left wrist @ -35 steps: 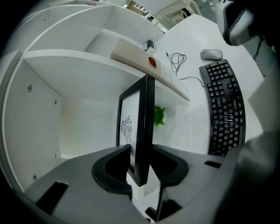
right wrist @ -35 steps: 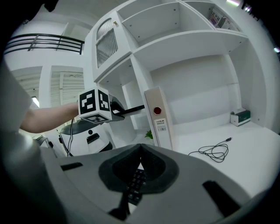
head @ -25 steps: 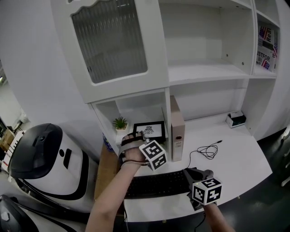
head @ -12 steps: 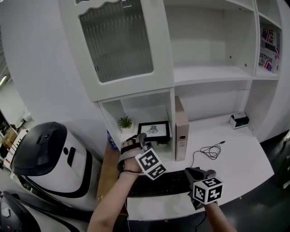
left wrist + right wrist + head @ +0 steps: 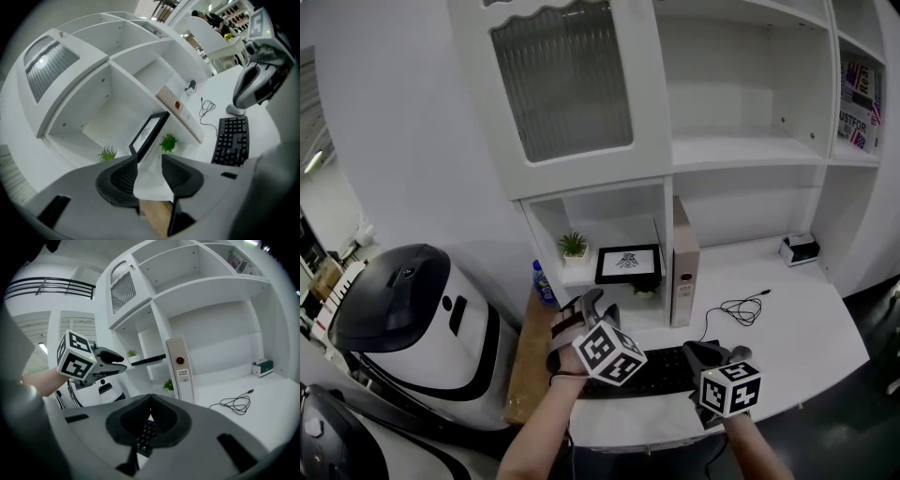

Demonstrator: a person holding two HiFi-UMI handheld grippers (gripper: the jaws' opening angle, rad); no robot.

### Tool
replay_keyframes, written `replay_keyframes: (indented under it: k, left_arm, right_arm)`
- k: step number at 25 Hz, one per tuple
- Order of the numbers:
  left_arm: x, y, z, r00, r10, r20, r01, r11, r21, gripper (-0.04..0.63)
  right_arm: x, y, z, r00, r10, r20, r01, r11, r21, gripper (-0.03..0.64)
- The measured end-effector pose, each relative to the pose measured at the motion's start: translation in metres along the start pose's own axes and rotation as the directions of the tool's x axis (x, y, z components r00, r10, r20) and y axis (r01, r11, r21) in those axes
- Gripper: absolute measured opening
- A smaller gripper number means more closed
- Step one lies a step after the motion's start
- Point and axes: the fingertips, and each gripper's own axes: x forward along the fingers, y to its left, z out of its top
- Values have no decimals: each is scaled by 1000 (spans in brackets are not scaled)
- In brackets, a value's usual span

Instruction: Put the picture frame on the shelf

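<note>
Left claw (image 5: 149,161): empty, jaws closing, off the picture frame (image 5: 148,133) | right claw (image 5: 150,398): pinched shut | handling: likely light, stiff, fragile; you'd grip its border.

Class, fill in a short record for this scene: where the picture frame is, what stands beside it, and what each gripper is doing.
picture frame: standing on the lower shelf, touched by neither gripper
beside it: potted plant to its left
left gripper: in front of the shelf, fingers closing, nothing between them
right gripper: fingers shut, empty, over the keyboard
</note>
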Motion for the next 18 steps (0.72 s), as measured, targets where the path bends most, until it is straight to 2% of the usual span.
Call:
replay_keyframes:
  k: [5,9,14,16,18]
  left_arm:
    - [-16,-15,-12,999,-18,34,23,991,-132,131]
    - [-28,-24,-17,996,-38,79,56,966,-252,100]
    - [-43,-31,-29,991,-56,123,102,908,-406,70]
    - [-48,-33,-34,988,-63,139,121,876,-467,59]
    - [-53,-37,-39,984,-74,160,149,833,-533,54]
  right_arm:
    - [-5,11,0,1000,9,5,-9,1000,-13,0]
    - [-10,14,3,1000,3,15,-3,1000,-21,0]
    - [-17,17,2,1000,-5,26,5,1000,-22,0]
    - [-20,18,2,999,-10,35,10,1000,-23,0]
    - [-23,19,4,999,-15,50,16,1000,-25,0]
